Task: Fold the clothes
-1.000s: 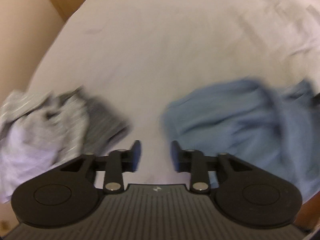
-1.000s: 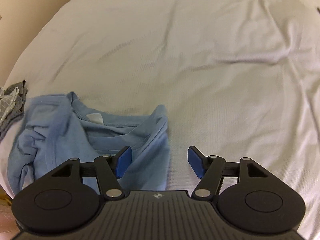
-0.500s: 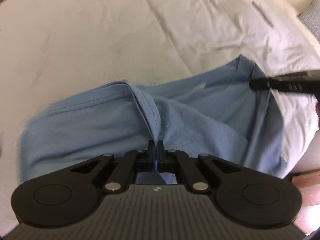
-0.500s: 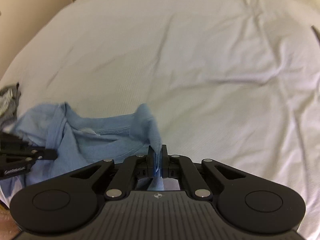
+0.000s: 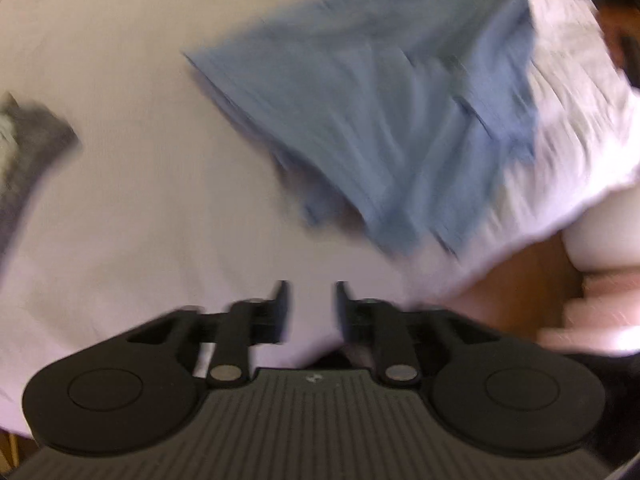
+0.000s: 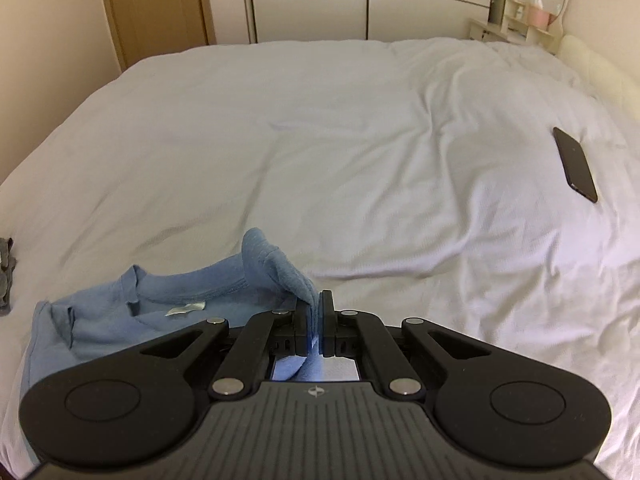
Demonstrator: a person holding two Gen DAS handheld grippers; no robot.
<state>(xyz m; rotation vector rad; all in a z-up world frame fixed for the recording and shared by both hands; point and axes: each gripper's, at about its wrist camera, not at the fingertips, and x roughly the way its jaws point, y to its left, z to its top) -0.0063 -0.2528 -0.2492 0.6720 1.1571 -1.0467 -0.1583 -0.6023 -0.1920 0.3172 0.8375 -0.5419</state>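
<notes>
A light blue T-shirt (image 6: 168,312) lies crumpled on the white bed sheet (image 6: 320,140), collar and white label facing up. My right gripper (image 6: 318,312) is shut on a fold of its shoulder, lifting that part off the bed. In the blurred left wrist view the blue T-shirt (image 5: 380,120) hangs stretched ahead and to the right. My left gripper (image 5: 310,308) sits below it over bare sheet, its jaws opening with nothing between them.
A grey striped garment (image 5: 28,152) lies at the left edge of the bed, also seen as a grey striped garment (image 6: 6,276) in the right wrist view. A black phone (image 6: 576,164) rests on the sheet at right. Wardrobe doors (image 6: 312,8) and a wooden door (image 6: 156,4) stand behind the bed.
Both grippers closed on the blue T-shirt half a second ago. The right one has since lifted its fold; the left one has let go and moved away from the cloth.
</notes>
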